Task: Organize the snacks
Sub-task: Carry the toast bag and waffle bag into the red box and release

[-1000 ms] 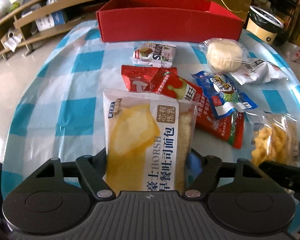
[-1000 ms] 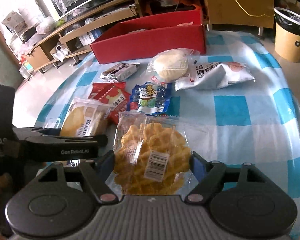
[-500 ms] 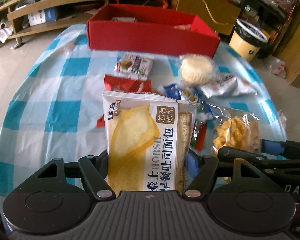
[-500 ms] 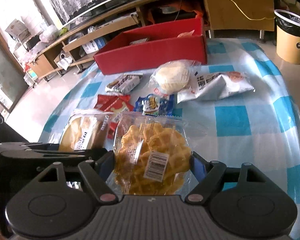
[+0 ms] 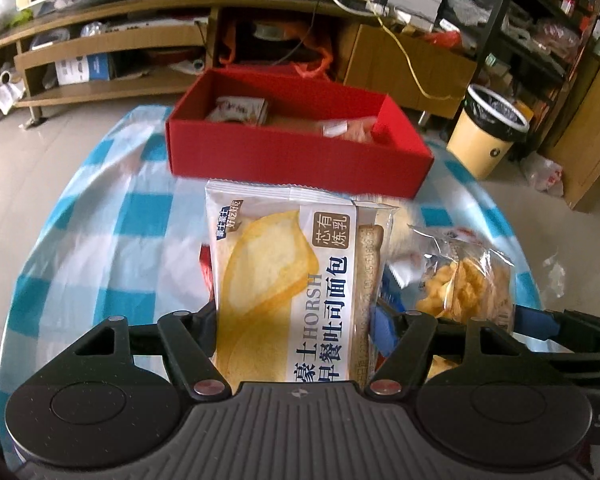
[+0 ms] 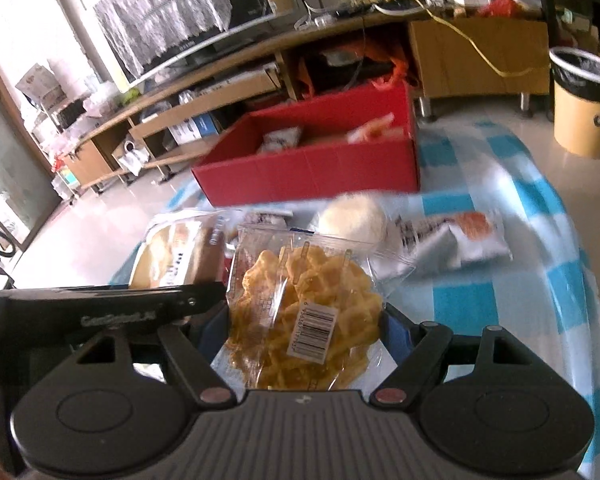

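My left gripper (image 5: 296, 320) is shut on a yellow-and-white toast bread pack (image 5: 288, 280) and holds it up above the checked table, facing the red box (image 5: 296, 156). My right gripper (image 6: 304, 320) is shut on a clear waffle pack (image 6: 304, 304), also lifted; this pack shows in the left wrist view (image 5: 468, 284) too. The red box (image 6: 312, 168) stands open at the table's far edge with a few snack packs inside. The bread pack also shows in the right wrist view (image 6: 176, 252), with the left gripper's black body below it.
A wrapped round white bun (image 6: 354, 218) and a white-and-orange snack bag (image 6: 456, 236) lie on the blue-and-white checked cloth (image 5: 112, 236). A yellow bin (image 5: 490, 130) stands on the floor to the right. Wooden shelves (image 5: 100, 60) run behind the table.
Both grippers have risen and tilted up with their packs. The red box's inside has come into view, and the snacks on the table have dropped lower in both views.
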A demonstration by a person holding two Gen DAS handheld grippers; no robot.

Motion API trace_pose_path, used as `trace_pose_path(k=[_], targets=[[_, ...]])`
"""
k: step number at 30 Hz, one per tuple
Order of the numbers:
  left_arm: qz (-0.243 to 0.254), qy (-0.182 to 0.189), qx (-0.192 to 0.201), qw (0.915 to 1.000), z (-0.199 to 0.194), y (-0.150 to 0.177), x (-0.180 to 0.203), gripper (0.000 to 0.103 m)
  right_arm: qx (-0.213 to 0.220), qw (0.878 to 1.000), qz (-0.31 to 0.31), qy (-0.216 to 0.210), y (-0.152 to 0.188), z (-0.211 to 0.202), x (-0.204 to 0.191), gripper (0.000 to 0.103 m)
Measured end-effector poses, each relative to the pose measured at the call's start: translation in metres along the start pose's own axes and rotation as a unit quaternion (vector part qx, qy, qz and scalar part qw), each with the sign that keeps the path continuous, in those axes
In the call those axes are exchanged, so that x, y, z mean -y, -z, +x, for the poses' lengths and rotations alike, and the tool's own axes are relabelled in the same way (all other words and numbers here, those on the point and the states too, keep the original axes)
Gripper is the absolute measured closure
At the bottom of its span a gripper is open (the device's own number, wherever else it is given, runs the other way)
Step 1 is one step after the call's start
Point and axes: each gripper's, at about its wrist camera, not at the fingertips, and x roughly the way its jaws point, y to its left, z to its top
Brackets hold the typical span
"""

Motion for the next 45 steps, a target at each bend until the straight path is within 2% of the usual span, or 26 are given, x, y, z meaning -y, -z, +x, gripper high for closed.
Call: trace_pose_path(k=[9, 18, 45], targets=[[-0.001, -0.010, 0.023, 0.9997, 0.007, -0.024, 0.002, 0.027, 0.016, 1.000, 0.000, 0.000, -0.021, 0.010, 0.002, 0.028], [0.001, -0.016, 0.029, 0.9994, 0.020, -0.043, 0.003, 0.027, 0.029, 1.000, -0.003, 0.006, -0.045, 0.021, 0.006, 0.028], [0.008, -0.039, 0.046, 0.9981, 0.040, -0.075, 0.002, 0.028, 0.042, 0.999, -0.010, 0.010, -0.079, 0.046, 0.011, 0.029]])
